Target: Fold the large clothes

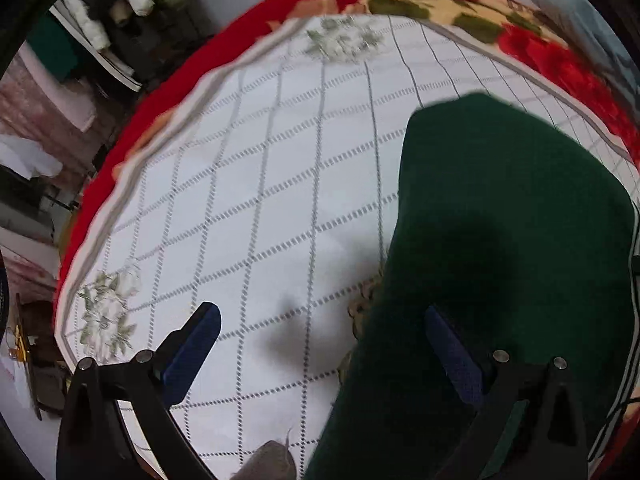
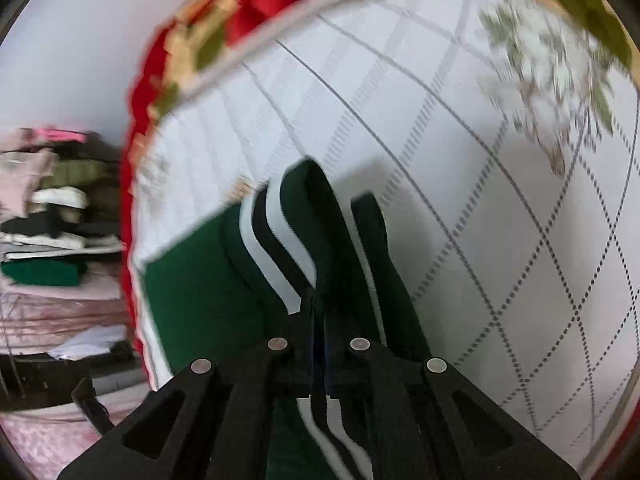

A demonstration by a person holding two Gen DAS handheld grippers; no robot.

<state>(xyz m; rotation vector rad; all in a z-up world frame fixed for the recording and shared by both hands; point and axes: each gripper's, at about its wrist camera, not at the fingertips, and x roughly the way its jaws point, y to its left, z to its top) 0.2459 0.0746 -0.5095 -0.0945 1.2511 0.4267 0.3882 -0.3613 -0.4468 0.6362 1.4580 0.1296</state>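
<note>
On the left, the left gripper (image 1: pixel 320 332) hangs with jaws spread and empty over the white quilted cover (image 1: pixel 280 160), the green garment (image 1: pixel 500 240) lying beside it, while the right gripper (image 2: pixel 320 320) is clenched on its striped hem (image 2: pixel 272 232) — carry that edge across level and taut, I judge, so the fold lands square.

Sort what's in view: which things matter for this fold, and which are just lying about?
Job:
green garment
its striped band, pinched by right gripper
left gripper, open
white checked sheet

Lying about:
stacked clothes
red floral blanket
</note>
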